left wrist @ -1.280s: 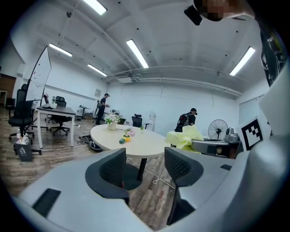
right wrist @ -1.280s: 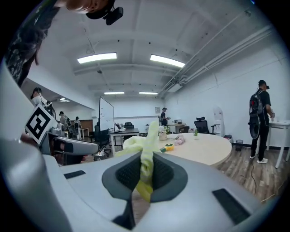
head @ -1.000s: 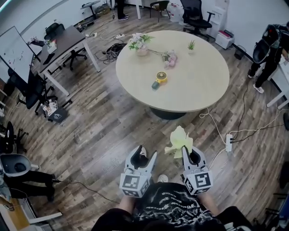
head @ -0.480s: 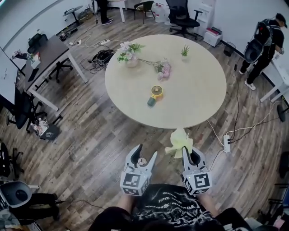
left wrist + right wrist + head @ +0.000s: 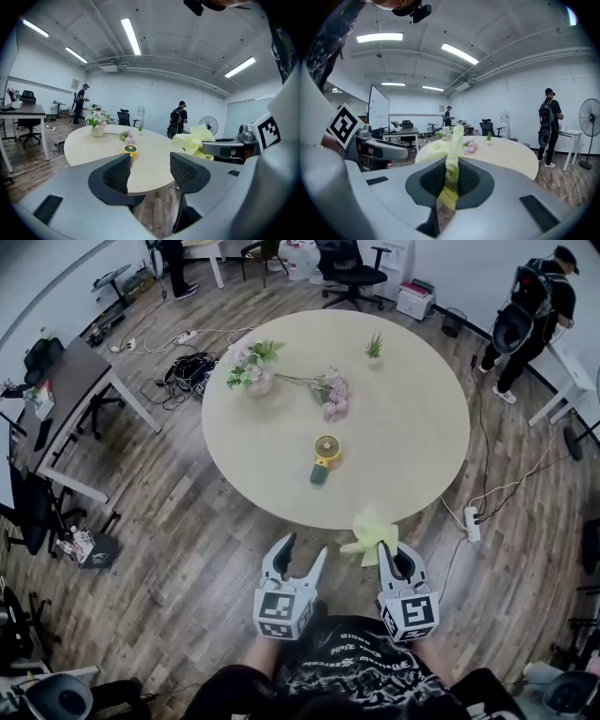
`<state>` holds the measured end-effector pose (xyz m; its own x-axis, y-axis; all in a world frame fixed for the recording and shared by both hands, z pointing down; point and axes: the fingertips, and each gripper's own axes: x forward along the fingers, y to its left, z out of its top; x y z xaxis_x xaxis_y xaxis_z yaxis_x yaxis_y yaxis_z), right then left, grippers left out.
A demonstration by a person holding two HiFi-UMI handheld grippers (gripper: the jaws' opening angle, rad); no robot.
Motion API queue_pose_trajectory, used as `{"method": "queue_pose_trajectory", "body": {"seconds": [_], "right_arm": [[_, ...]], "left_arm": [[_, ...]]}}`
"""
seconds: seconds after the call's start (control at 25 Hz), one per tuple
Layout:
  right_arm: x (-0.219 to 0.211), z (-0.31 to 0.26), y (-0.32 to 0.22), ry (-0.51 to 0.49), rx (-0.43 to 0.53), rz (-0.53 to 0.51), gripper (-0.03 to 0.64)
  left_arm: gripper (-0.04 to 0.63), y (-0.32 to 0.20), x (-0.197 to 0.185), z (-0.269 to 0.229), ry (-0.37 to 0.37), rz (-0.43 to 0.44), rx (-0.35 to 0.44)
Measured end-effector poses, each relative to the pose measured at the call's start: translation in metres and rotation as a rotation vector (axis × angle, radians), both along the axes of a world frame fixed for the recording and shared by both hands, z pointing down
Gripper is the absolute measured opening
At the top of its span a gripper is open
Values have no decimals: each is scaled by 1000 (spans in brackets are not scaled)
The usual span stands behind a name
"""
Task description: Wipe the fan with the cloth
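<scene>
A small yellow fan with a teal base stands on the round beige table, towards its near side; it also shows as a little yellow disc between the left jaws. My right gripper is shut on a pale yellow cloth, which sticks up out of the pads. My left gripper is open and empty, its jaws well apart. Both grippers hang over the wooden floor just short of the table's near edge.
On the table's far side are a vase of flowers, a loose pink bunch and a tiny potted plant. A power strip and cables lie on the floor at the right. A person stands far right; desks and chairs stand left.
Both grippers have moved towards the table together, cloth still in the right one; the table's near edge and the fan now lie closer. The left jaws stayed open.
</scene>
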<state>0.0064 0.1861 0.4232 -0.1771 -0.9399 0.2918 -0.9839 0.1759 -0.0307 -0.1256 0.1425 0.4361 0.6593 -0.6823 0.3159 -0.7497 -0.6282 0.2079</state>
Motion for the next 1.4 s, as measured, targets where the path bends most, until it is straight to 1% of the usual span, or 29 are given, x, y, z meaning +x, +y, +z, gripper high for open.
{"method": "queue_pose_trajectory", "body": {"seconds": [0.08, 0.16, 0.24, 0.44, 0.6, 0.76, 0.88, 1.0, 1.08, 1.2, 1.32, 1.4], "right_arm": [[-2, 0, -14, -2, 4, 34, 32], [1, 0, -28, 10, 11, 77, 32], [4, 1, -40, 20, 17, 109, 32], [15, 4, -63, 27, 5, 141, 32], [33, 5, -85, 35, -2, 146, 32], [47, 8, -122, 41, -12, 95, 32], [50, 9, -156, 50, -18, 16, 32], [49, 11, -187, 81, -29, -65, 32], [48, 11, -206, 96, -29, -107, 32], [50, 12, -230, 88, -28, -151, 32], [52, 15, -249, 85, -30, -192, 33], [50, 19, -260, 87, -44, -231, 34]], "left_arm": [[288, -17, -3, 7, -16, 23, -22], [295, -32, -2, 18, -40, 50, -66], [298, -45, -1, 28, -59, 59, -97], [298, -72, 10, 41, -91, 88, -114], [298, -98, 24, 57, -141, 71, -123], [299, -129, 37, 81, -194, 36, -166], [299, -149, 46, 99, -226, 10, -206], [299, -166, 56, 115, -269, 1, -224], [299, -173, 60, 123, -281, -7, -251], [307, -181, 65, 138, -281, -23, -299], [319, -190, 69, 152, -302, -35, -320], [327, -200, 68, 160, -317, -74, -328]]}}
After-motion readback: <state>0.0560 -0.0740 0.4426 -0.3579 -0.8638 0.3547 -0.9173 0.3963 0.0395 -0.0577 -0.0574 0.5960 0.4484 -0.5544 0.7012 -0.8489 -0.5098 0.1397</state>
